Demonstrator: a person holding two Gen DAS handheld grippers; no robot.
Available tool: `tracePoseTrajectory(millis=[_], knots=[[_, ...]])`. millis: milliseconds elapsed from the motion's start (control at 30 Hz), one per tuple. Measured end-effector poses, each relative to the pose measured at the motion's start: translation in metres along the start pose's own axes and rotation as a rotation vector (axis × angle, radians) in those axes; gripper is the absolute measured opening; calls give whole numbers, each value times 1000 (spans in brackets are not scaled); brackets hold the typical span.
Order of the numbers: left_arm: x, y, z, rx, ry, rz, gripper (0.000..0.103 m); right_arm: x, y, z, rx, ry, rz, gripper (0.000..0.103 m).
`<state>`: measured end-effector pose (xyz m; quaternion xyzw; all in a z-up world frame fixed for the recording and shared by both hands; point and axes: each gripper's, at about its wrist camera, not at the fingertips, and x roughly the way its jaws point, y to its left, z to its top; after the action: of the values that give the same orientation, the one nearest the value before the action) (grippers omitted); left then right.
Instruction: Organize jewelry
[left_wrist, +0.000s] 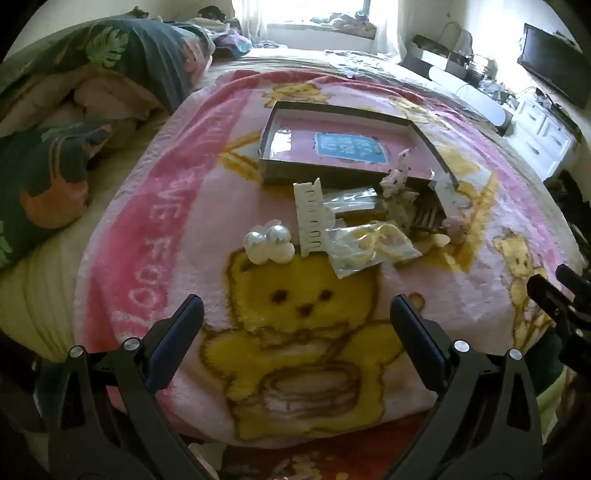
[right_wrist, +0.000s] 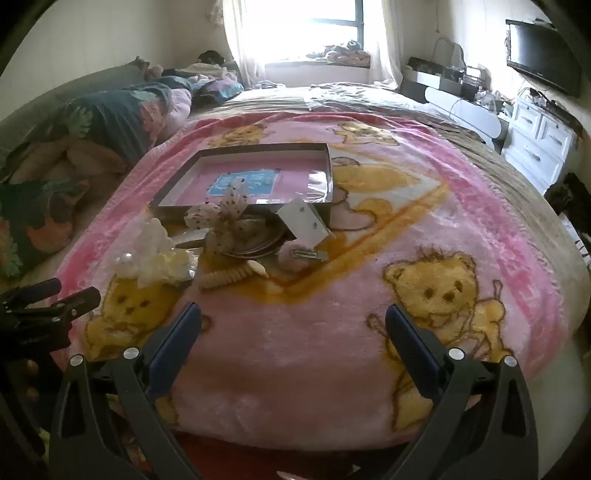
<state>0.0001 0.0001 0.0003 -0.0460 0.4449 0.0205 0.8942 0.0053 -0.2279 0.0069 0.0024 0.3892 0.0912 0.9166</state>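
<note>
a home bedroom: a bed (right_wrist: 369, 96) spread with a pink teddy-bear blanket (right_wrist: 332, 332), a rumpled leaf-print duvet (left_wrist: 122, 55), a curtained window (right_wrist: 314, 29), a white dresser (right_wrist: 539, 140) and a wall-mounted television (right_wrist: 543, 55).

both grippers, left gripper (left_wrist: 296, 314) and right gripper (right_wrist: 293, 321), are black plastic with dark blue finger pads (left_wrist: 173, 343) and silver screws (left_wrist: 131, 345).

1. Bare blanket (right_wrist: 295, 332) lies open between both wide-open grippers and the pile.
2. The clutter of comb (left_wrist: 312, 218), pearl clip (left_wrist: 267, 242), bags (left_wrist: 369, 247) and bow (right_wrist: 225, 218) crowds the box's (left_wrist: 332, 177) near wall.
3. Blanket right of the box is free.
</note>
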Motion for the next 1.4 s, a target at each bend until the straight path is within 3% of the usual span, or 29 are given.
tracePoseTrajectory(millis=[200, 1400], knots=[[-15, -6, 3, -5, -27, -12, 95, -4, 7, 1, -17, -5, -8, 99], [-13, -6, 4, 13, -42, -14, 95, -13, 10, 0, -16, -15, 14, 99]])
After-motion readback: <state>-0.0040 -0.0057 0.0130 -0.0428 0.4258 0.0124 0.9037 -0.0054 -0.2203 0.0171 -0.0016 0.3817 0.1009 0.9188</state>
